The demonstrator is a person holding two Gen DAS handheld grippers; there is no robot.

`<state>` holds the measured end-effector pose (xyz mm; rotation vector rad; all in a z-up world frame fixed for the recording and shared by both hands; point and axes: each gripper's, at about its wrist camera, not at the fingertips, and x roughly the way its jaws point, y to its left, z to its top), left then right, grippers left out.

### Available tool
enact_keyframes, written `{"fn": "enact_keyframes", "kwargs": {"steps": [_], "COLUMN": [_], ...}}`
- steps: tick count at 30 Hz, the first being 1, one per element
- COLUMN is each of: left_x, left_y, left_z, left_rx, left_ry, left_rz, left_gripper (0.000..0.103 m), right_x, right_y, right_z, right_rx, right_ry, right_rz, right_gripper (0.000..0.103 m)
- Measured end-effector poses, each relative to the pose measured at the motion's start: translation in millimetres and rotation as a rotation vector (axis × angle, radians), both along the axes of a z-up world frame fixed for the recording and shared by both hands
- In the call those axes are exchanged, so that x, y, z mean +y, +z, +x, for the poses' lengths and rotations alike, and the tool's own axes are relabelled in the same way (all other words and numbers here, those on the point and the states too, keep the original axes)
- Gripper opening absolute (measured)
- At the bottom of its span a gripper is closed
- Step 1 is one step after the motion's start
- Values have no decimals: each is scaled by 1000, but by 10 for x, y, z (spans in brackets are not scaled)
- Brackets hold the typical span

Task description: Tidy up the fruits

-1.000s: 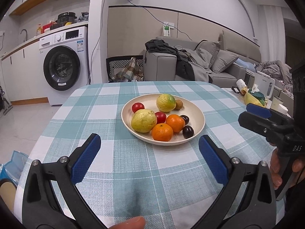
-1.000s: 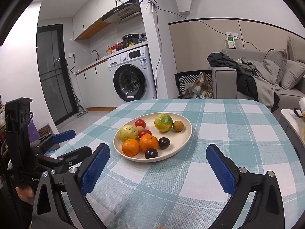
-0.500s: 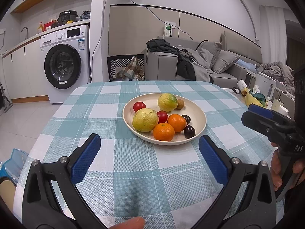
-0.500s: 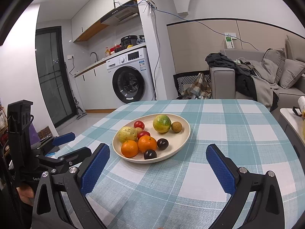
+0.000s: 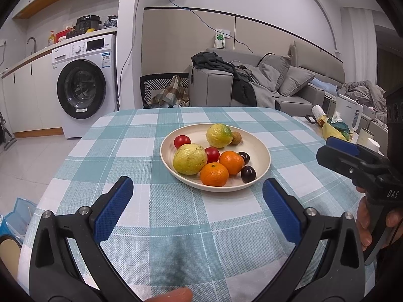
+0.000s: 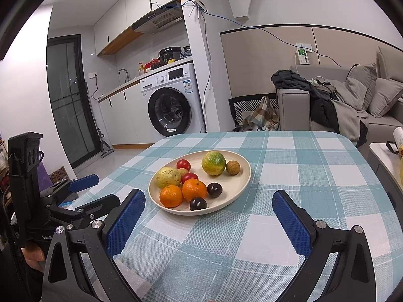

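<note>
**Fruit in the plate, both grippers hovering with jaws apart**

A cream plate sits on the counter, which is covered in a teal-and-white checked cloth. All the fruit lies inside the plate. Two oranges sit side by side at the near rim, touching. A large yellow-green guava lies to their left, with a red tomato wedged between it and the oranges. A second tomato sits behind the guava. A second, greener guava rests toward the far side, with a small brown longan just beside it. Two dark plums lie at the right of the oranges.

The left gripper is above the counter, short of the plate, its jaws wide apart and holding nothing. The right gripper is likewise near the plate's front edge, jaws spread and empty. Each gripper shows at the edge of the other's view, held by a hand.
</note>
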<state>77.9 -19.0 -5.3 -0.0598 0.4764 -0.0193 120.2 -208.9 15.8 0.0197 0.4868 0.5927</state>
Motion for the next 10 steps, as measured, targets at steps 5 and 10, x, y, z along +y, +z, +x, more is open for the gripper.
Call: {"fn": "enact_keyframes", "kwargs": {"steps": [5, 10], "left_x": [-21, -26], "left_y": [7, 10], "left_z": [-6, -16], "left_rx": [-7, -11], "left_ry": [-5, -4], "left_rz": [3, 3], "left_gripper": [103, 103], "right_x": [-3, -4], "right_y": [3, 3], "right_z": [-5, -4], "right_rx": [0, 0], "right_ry": [-1, -1], "right_rz": [-2, -2], "right_gripper": [103, 103]}}
